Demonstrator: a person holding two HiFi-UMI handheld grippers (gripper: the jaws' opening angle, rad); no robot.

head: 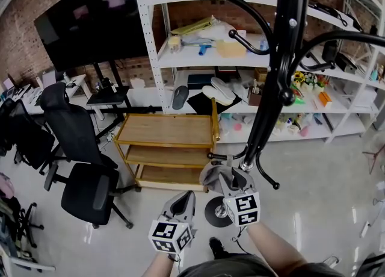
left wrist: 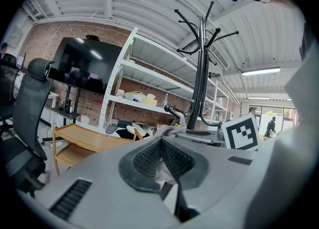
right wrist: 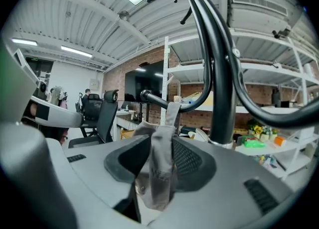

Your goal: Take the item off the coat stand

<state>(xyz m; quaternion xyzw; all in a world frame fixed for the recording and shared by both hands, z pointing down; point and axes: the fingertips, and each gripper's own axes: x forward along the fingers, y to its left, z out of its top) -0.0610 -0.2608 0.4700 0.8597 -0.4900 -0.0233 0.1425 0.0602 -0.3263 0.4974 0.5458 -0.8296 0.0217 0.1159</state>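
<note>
A black coat stand (head: 274,77) rises in front of me, its pole (right wrist: 222,88) just right of my right gripper. A grey fabric item (right wrist: 159,173) hangs by a strap from a low hook (right wrist: 154,98). My right gripper (right wrist: 157,146) is open, and the item dangles between its jaws with a gap on the left side. In the head view the item (head: 212,173) sits at the tip of the right gripper (head: 227,173). My left gripper (head: 185,200) is lower and to the left, shut with its pads meeting (left wrist: 162,143), holding nothing I can make out.
A wooden three-tier trolley (head: 165,131) stands just behind the stand. Black office chairs (head: 78,149) are at the left. White shelving (head: 204,53) full of objects and a large dark screen (head: 90,20) line the brick wall. The stand's round base (head: 216,209) rests near my feet.
</note>
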